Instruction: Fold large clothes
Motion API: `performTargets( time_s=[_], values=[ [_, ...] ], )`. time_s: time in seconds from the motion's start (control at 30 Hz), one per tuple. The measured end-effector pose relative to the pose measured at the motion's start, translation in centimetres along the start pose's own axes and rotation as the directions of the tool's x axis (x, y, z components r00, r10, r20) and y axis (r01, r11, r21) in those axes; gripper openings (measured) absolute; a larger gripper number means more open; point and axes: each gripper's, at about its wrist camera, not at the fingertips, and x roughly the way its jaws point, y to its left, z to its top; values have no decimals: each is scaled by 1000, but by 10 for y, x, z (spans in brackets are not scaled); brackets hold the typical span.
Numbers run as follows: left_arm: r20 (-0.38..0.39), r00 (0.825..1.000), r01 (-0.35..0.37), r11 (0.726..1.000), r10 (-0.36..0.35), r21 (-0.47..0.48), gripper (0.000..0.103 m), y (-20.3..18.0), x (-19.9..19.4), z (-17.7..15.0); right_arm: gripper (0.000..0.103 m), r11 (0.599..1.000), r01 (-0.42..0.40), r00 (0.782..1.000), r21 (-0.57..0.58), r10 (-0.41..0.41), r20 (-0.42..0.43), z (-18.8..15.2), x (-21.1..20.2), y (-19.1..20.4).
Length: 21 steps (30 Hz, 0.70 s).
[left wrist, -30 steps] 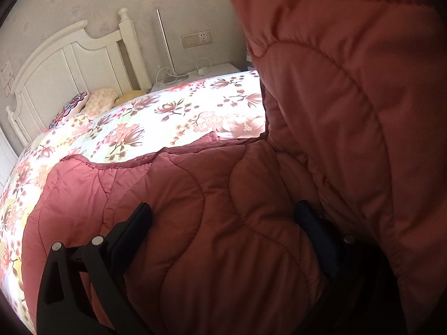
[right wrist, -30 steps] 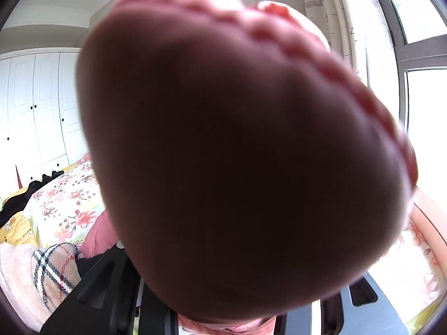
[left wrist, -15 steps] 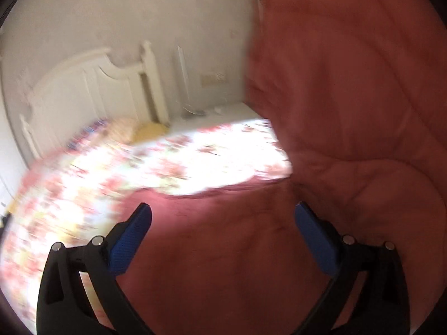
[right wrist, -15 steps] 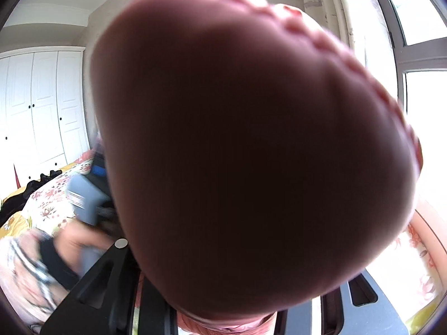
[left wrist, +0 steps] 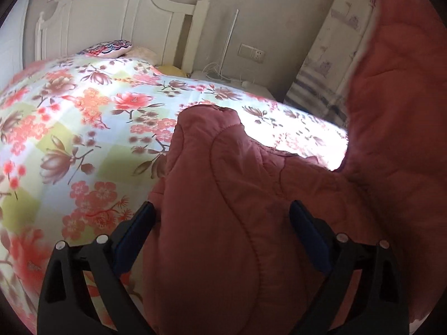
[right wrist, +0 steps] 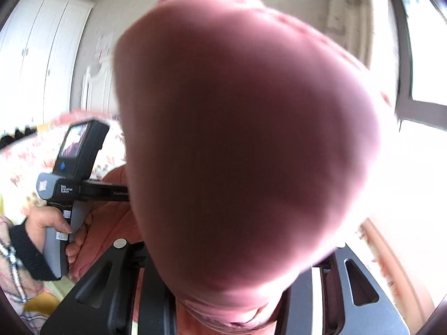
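Note:
A pink quilted garment (left wrist: pixel 223 195) lies partly on the floral bedspread (left wrist: pixel 83 128), and its right side hangs lifted (left wrist: pixel 396 111). My left gripper (left wrist: pixel 220 220) stands wide over a sleeve-like lobe of it. The fabric lies between the blue pads (left wrist: pixel 134 226) and the jaws are closing. In the right wrist view a bunched fold of the garment (right wrist: pixel 251 145) fills the middle. My right gripper (right wrist: pixel 229 301) holds it at the bottom with the fingertips hidden, and its jaws are easing open. A person's hand (right wrist: pixel 53 226) holds the left gripper's handle.
A white headboard (left wrist: pixel 111 8) and pillows (left wrist: pixel 109 48) are at the bed's far end. Beside them stands a bedside table with cables (left wrist: pixel 223 79), then a curtain (left wrist: pixel 329 55). White wardrobe doors (right wrist: pixel 36 55) are on the left and a window (right wrist: pixel 424 55) on the right.
My left gripper has swept across the bed and rolled, and now straddles the sleeve-like lobe. The hand with the left gripper has come into the right wrist view. The right view has tilted.

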Motion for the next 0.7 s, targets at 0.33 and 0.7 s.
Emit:
performTargets(
  time_s=[0.33,0.7],
  values=[
    [135,976,211,884,-170,-417,95,99,-29,-8,49,862,100,990,-497,-137,-39,-58,56,122],
    [72,991,82,933,-114,349,101,-69,-100,67,59,687,156,979,-709,-202,19,-95,62,146]
  ],
)
